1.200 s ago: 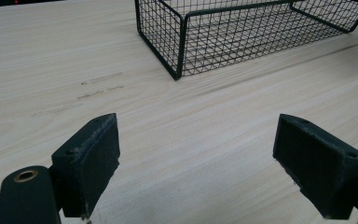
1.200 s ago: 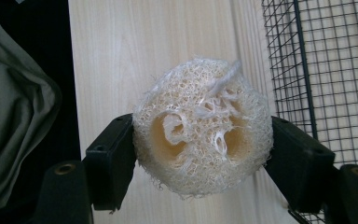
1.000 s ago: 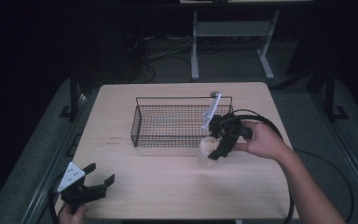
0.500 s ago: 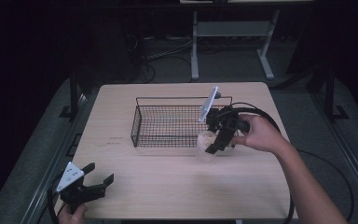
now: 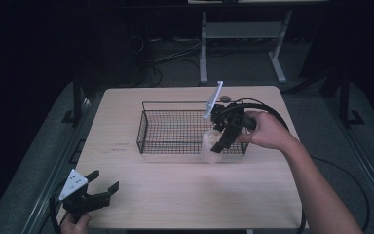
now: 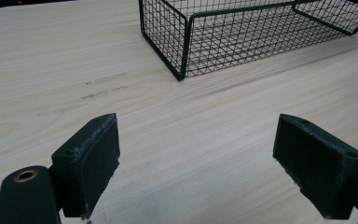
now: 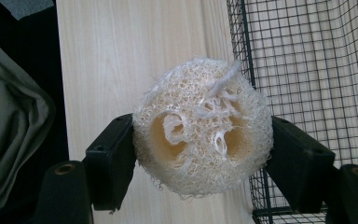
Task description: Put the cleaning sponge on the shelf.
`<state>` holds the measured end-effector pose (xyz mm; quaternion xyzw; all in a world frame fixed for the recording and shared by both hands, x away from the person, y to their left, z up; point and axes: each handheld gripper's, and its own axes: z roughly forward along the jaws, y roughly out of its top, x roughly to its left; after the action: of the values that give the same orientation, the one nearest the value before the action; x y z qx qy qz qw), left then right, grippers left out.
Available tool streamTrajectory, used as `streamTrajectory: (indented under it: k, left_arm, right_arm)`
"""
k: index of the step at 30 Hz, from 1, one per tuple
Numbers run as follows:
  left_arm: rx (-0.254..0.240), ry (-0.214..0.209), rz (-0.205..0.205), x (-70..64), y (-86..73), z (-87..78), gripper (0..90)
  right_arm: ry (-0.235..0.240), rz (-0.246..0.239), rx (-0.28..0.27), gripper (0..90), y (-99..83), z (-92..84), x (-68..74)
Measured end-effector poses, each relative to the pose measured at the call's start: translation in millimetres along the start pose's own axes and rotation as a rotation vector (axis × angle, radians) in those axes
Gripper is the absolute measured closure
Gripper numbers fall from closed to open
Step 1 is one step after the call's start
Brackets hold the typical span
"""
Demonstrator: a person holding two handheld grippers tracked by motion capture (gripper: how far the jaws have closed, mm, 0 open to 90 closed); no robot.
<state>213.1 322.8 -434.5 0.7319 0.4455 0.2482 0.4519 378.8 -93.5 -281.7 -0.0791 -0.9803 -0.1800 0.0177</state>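
Loofah [image 7: 203, 126] clamped in right tool [image 5: 217, 145] at basket [image 5: 143, 127] rim; left tool [image 5: 102, 191] apart.

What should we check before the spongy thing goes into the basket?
1. Right gripper shut on the loofah: ok.
2. Loofah lifted off the table: ok.
3. Loofah above the wire basket: not ok, it hangs at the near wall.
4. Room inside the basket: ok, nothing seen in it.
5. Left gripper open and out of the way at the table's near corner: ok.
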Motion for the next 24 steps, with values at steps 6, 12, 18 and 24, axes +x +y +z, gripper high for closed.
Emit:
streamTrajectory:
  k: [6,12,18,24]
  left_arm:
    - [0.000,0.001,0.001,0.5,0.1,-0.5,13.8]
    - [-0.001,0.000,0.002,0.5,0.2,-0.1,13.8]
    - [-0.001,-0.002,0.005,-0.2,0.5,0.6,13.8]
    - [-0.002,-0.003,0.007,-0.5,0.5,0.7,13.8]
  right_arm:
    - [0.005,-0.001,-0.017,28.5,4.9,-1.5,-5.7]
    - [0.003,0.012,-0.022,28.5,8.7,-2.5,-15.6]
    - [-0.002,0.032,-0.029,28.5,13.3,-1.2,-27.4]
    - [-0.003,0.048,0.002,28.5,16.5,6.5,-37.9]
